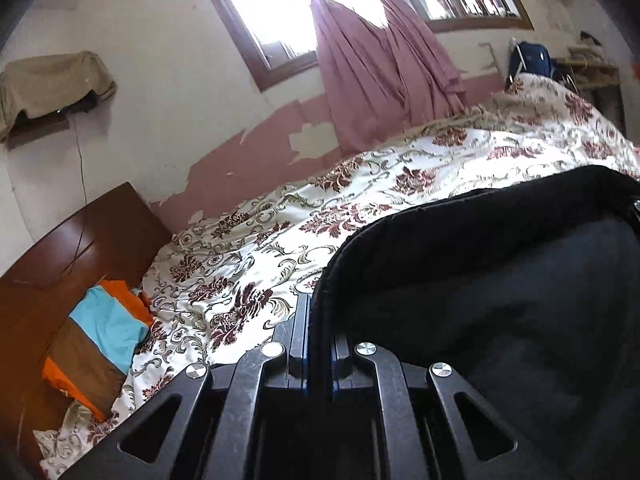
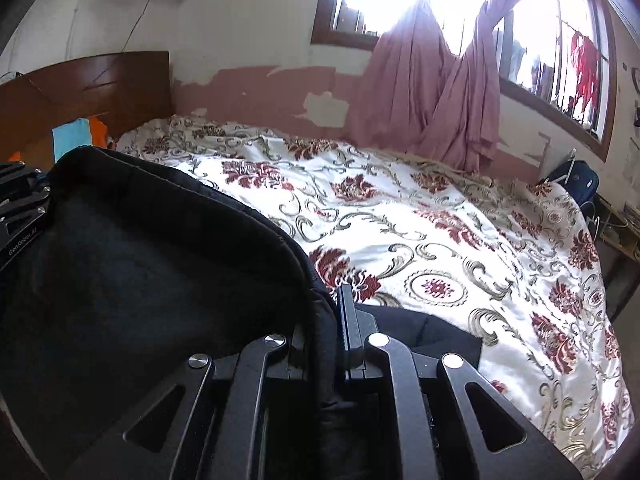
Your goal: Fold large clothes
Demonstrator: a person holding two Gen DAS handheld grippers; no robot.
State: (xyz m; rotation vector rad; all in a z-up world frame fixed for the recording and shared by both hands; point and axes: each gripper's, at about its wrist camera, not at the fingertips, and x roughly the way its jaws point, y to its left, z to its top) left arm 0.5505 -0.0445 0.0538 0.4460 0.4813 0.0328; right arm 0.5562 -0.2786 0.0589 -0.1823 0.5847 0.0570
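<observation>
A large black garment (image 1: 500,280) hangs stretched between my two grippers above the bed. My left gripper (image 1: 318,320) is shut on its hemmed edge, with the cloth spreading to the right. In the right wrist view my right gripper (image 2: 326,320) is shut on the other end of the same edge, and the black garment (image 2: 140,260) spreads to the left. A lower part of the garment (image 2: 432,332) lies on the bed beyond the right fingers. The left gripper's body (image 2: 20,216) shows at the far left of the right wrist view.
The bed has a white floral bedspread (image 2: 440,240) and a wooden headboard (image 1: 80,240). A striped orange, blue and brown pillow (image 1: 100,340) lies by the headboard. Pink curtains (image 1: 380,72) hang at the window on the far wall. A blue bag (image 2: 580,180) stands past the bed's foot.
</observation>
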